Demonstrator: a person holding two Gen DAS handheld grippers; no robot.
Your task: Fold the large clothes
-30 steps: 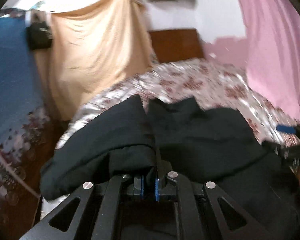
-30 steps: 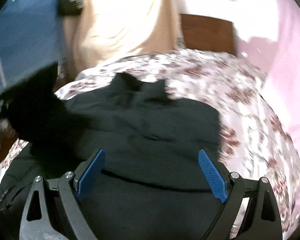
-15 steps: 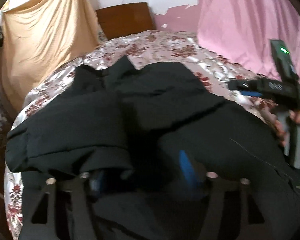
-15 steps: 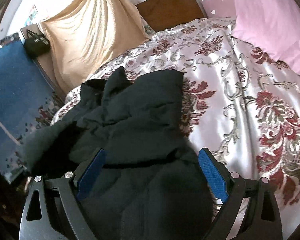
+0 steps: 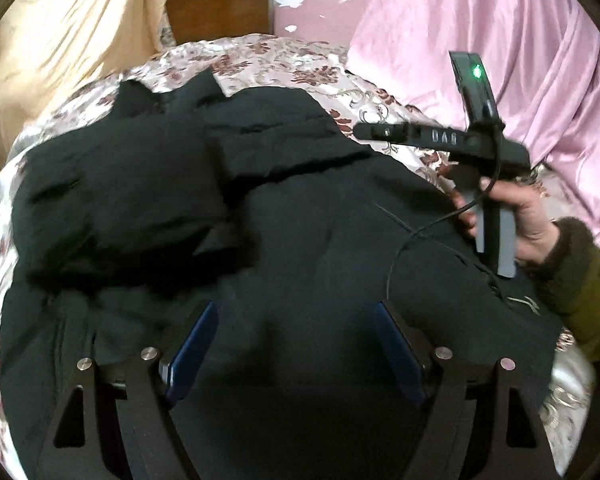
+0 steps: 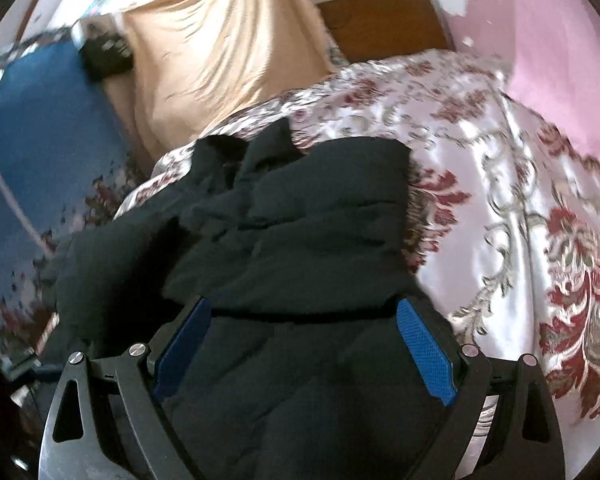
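Note:
A large black padded jacket point(image 5: 284, 208) lies spread on a floral satin bedspread point(image 5: 284, 60); its sleeves are folded in over the body. It also fills the right wrist view point(image 6: 312, 240). My left gripper point(image 5: 294, 312) is open and empty just above the jacket's lower part. My right gripper point(image 6: 302, 312) is open and empty over the jacket's right half; it also shows in the left wrist view point(image 5: 440, 136), held in a hand at the jacket's right edge.
A wooden headboard point(image 5: 220, 10) stands at the bed's far end. A beige cloth point(image 6: 228, 48) hangs at the left, a pink curtain point(image 5: 500, 40) at the right. A blue patterned cloth point(image 6: 32, 152) and a black box point(image 6: 104, 54) are left of the bed.
My left gripper was shut on the jacket's left sleeve, carried it over the body, opened and let it go. My right gripper stayed open and shifted toward the right side.

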